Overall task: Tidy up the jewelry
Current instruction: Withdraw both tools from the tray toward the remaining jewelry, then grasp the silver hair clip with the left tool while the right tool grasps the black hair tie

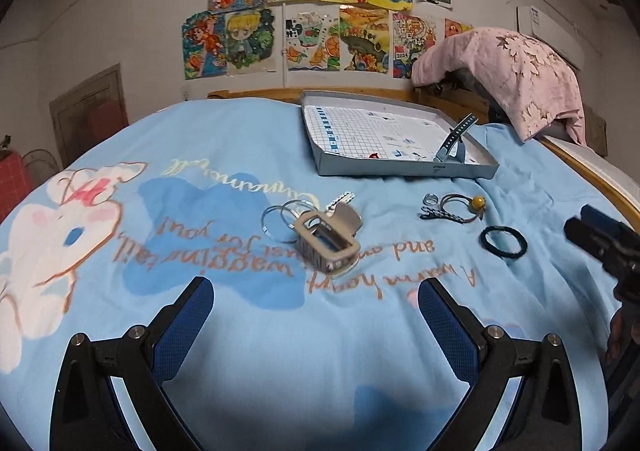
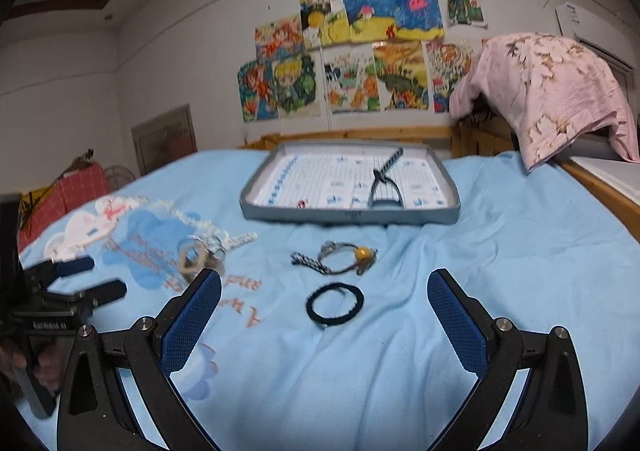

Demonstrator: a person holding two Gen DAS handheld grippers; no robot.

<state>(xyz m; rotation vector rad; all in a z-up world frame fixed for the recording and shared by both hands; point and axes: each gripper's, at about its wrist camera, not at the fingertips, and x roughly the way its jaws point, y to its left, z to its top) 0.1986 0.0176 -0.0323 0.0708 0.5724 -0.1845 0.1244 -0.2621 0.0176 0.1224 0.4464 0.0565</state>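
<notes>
Blue strap [image 2: 382, 181] and a small red bit [image 2: 303, 204] already in tray [image 2: 348, 215] at far side of blue blanket [image 2: 500, 251]; rest loose on blanket: black hair tie [image 2: 335, 305], yellow-bead tie [image 2: 348, 257], hair claw [image 1: 326, 241], thin bangles [image 1: 284, 217], small ring [image 1: 429, 199]; most sorting left, by the look. Left gripper [image 1: 316, 315] spread wide, empty, facing claw; right gripper [image 2: 324, 315] spread wide, empty, near black tie.
</notes>
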